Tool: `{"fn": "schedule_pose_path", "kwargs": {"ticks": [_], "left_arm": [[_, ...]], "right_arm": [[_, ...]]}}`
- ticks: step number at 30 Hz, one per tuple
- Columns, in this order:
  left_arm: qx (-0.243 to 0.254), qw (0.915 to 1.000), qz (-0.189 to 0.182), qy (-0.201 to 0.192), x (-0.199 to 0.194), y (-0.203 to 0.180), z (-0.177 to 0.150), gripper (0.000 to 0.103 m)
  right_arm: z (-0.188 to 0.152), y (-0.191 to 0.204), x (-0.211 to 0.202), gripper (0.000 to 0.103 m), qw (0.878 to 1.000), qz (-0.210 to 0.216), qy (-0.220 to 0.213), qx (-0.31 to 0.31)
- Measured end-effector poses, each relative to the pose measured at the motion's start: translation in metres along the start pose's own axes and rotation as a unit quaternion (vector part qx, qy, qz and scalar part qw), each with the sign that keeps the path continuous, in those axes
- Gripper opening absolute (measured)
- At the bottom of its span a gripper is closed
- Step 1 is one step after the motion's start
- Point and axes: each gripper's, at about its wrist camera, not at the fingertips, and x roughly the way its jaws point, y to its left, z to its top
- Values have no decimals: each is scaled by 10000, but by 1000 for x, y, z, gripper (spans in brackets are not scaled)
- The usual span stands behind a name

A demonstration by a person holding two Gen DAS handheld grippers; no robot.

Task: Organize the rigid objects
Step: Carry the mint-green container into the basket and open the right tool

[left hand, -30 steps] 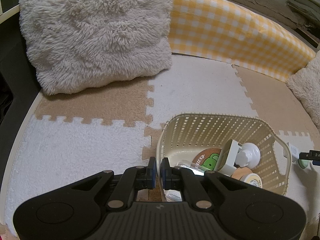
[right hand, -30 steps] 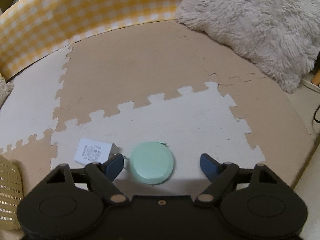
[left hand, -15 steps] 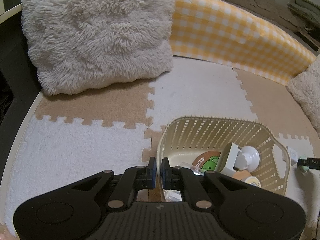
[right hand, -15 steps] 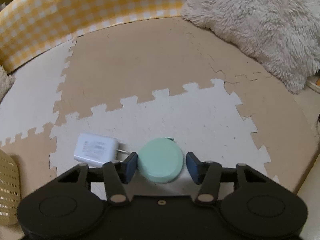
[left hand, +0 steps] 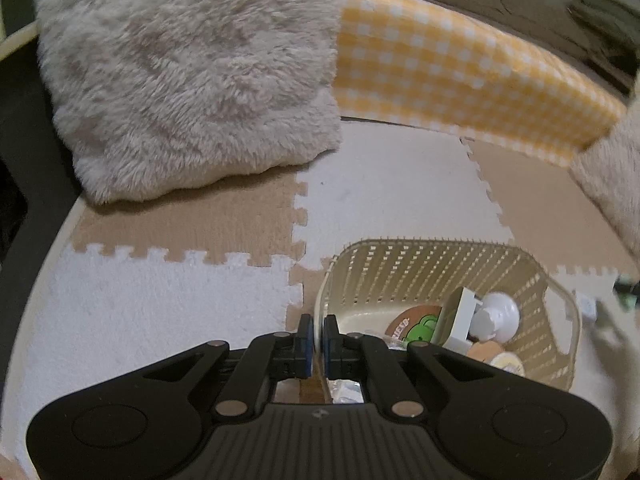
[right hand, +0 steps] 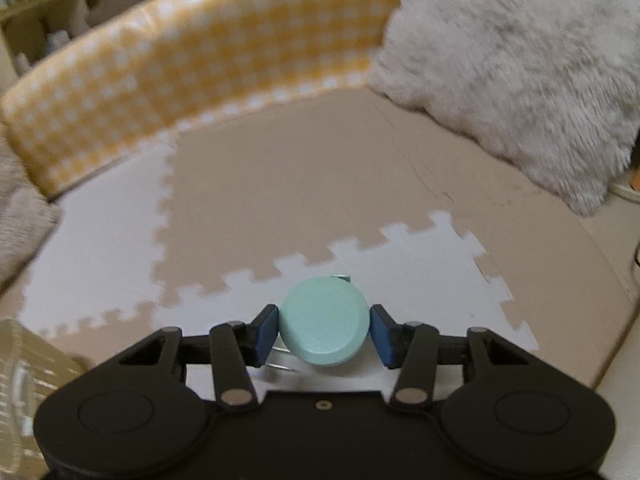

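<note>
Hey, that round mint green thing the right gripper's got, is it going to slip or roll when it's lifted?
The mint green disc looks rigid and smooth, so it may slip: the right gripper pinches only its curved rim. Set on edge it would probably roll; flat, it should stay put. It seems light.

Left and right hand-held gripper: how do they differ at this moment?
The left hand-held gripper has its blue pads nearly together, pinching the rim of the cream basket; the right hand-held gripper is spread wider, its pads against the sides of the mint round case. The left one grips thin lattice plastic resting on the mat, while the right one holds a solid disc. Both share black bodies and blue pads.
</note>
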Motion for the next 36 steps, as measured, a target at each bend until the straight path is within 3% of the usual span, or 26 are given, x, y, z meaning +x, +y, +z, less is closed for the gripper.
{"fn": "schedule_pose_path", "kwargs": {"ticks": [4,15,26,32,36], "left_arm": [[448,9990,79,18,0,-6,1,6],[899,9958,-174,39,1,-2,2,8],[226,9980,-569,125,5,17,6,7],[-366,9955,-852,214,9,31,8,5],[-354,9958,-821,213,8,30,9,5]], "right_arm": [[4,19,-16,51,9990,329,-209,-233],[6,80,-65,51,9845,1385,-719,-806],[-15,174,-81,51,9572,2118,-701,-1846],[-40,221,-68,51,9414,2315,-355,-2426],[-53,247,-46,51,9382,2346,-23,-2543]]}}
